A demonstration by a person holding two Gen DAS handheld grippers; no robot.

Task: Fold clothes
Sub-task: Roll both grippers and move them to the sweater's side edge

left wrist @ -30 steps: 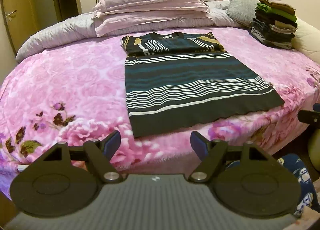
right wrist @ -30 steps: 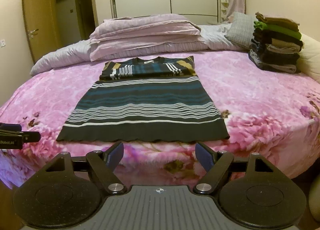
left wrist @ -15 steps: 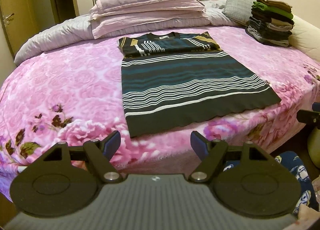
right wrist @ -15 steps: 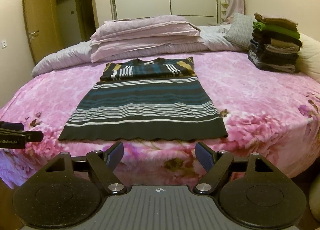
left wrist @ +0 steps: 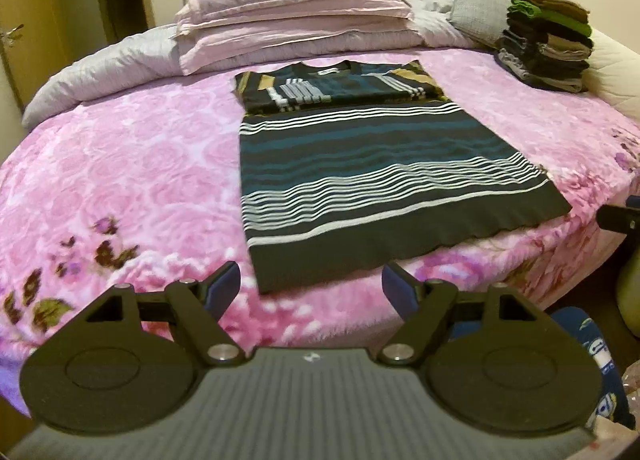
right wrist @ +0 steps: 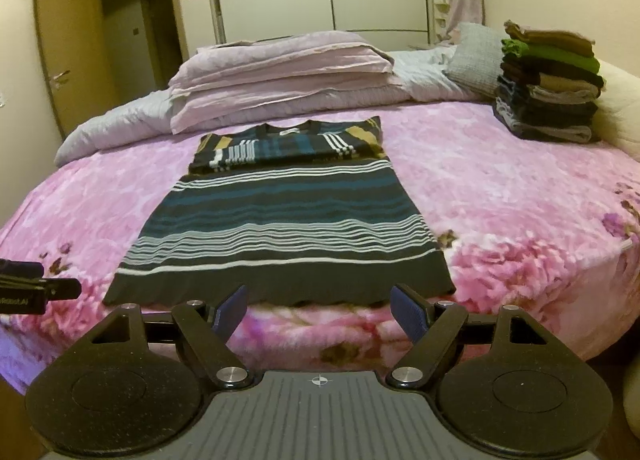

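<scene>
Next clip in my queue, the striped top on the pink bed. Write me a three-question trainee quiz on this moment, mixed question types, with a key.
1. True or false: the striped top lies flat with its sleeves already folded in across the chest.
2. Multiple choice: the stack of folded clothes sits
A. at the far right of the bed
B. on the pink pillows
C. on the floor
3. Short answer: is the left gripper or the right gripper holding any fabric?

Key
1. True.
2. A.
3. Neither; both stand open at the near hem, with nothing between the fingers.
</scene>
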